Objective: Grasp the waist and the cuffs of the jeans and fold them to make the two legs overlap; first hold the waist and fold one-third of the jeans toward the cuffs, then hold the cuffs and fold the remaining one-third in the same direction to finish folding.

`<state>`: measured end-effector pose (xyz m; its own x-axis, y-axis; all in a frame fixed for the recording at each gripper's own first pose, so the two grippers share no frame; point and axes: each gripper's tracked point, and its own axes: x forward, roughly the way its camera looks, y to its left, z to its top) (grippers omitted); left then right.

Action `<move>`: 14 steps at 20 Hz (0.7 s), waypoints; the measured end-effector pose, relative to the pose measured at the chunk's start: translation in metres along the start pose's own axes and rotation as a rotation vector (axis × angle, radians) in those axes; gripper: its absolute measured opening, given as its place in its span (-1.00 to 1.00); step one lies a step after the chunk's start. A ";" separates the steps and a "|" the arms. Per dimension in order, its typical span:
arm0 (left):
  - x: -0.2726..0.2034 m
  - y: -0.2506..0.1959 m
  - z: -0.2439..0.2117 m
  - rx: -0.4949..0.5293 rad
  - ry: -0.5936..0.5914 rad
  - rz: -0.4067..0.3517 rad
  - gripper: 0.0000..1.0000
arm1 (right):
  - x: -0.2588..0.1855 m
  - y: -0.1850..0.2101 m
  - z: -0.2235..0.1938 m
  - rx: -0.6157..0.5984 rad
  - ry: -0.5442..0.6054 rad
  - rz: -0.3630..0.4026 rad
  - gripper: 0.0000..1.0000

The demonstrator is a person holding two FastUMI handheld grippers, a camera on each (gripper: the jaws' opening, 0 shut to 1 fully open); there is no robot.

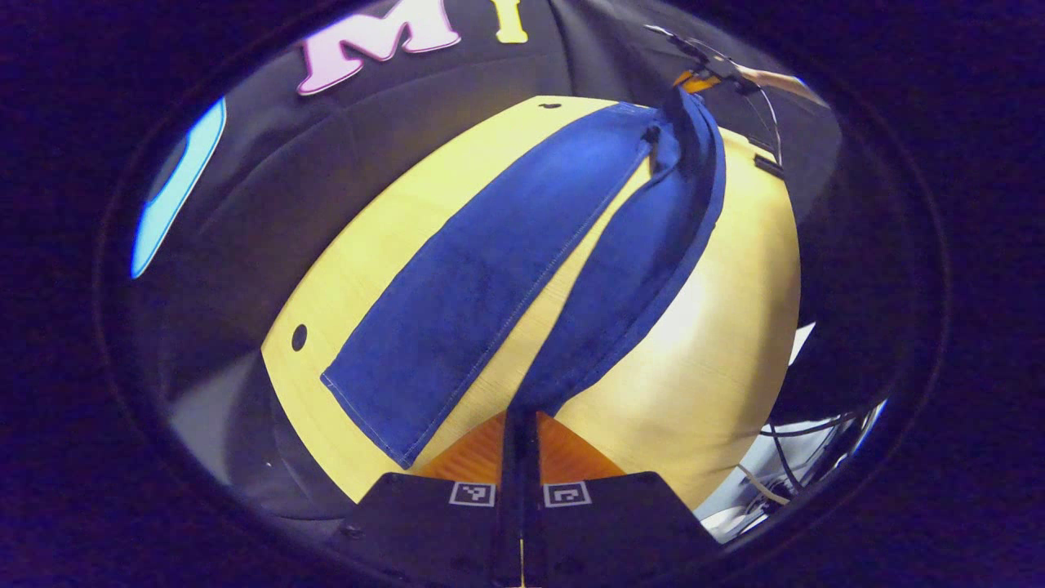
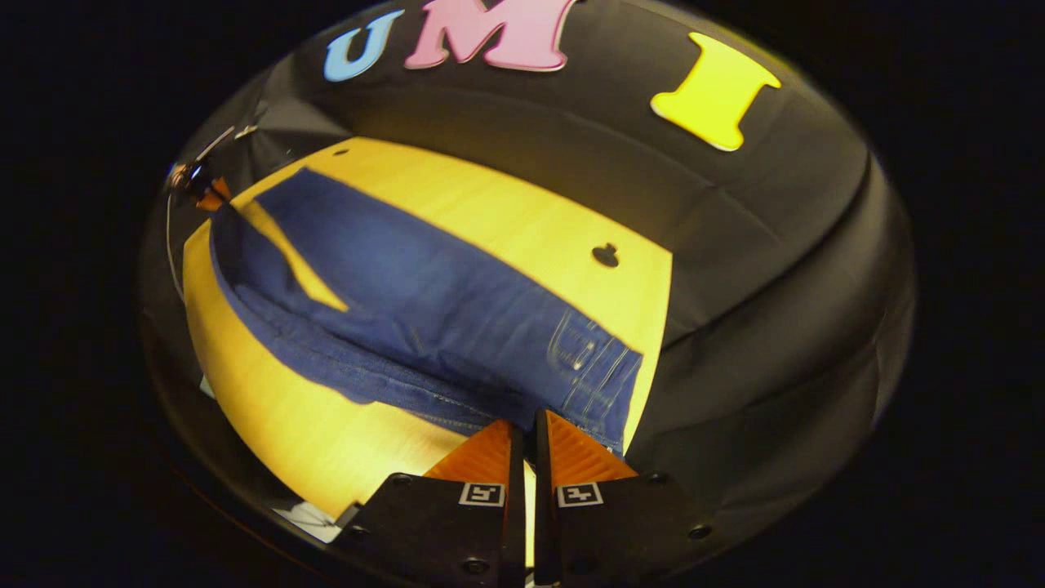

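Left gripper (image 1: 521,425) is pinching a cuff low in frame, right gripper (image 2: 522,437) pinching the waist, lifting one leg of the jeans (image 1: 490,269) to overlap the other

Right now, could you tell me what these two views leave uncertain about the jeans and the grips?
- Left gripper: the cuff edge it pinches is hidden between its fingers in the left gripper view.
- Right gripper: the waist fabric it holds is covered by its own fingers in the right gripper view.
- Jeans: the underside of the lifted leg faces away from both cameras.
- Table: its near edge is cut off.
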<state>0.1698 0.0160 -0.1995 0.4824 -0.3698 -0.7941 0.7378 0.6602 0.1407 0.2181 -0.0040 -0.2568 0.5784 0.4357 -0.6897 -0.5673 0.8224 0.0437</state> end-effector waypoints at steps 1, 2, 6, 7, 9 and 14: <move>0.002 0.014 0.008 -0.037 0.002 0.007 -0.86 | 0.010 -0.007 0.015 0.027 -0.026 -0.013 -0.83; 0.008 0.028 0.016 -0.080 0.020 0.015 -0.86 | 0.019 -0.015 0.028 0.059 -0.044 -0.025 -0.83; 0.036 0.088 0.049 -0.255 0.046 0.065 -0.86 | 0.069 -0.041 0.064 0.181 -0.058 -0.068 -0.84; 0.048 0.099 0.047 -0.273 0.068 0.072 -0.86 | 0.087 -0.045 0.066 0.205 -0.042 -0.072 -0.83; 0.072 0.116 0.043 -0.250 0.136 0.086 -0.85 | 0.122 -0.041 0.069 0.270 -0.010 -0.058 -0.84; 0.121 0.161 0.057 -0.130 0.177 0.216 -0.77 | 0.195 -0.035 0.040 0.294 0.105 -0.083 -0.83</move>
<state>0.3739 0.0402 -0.2388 0.5236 -0.0997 -0.8461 0.5548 0.7936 0.2498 0.3744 0.0674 -0.3640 0.5432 0.3354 -0.7697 -0.3183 0.9306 0.1809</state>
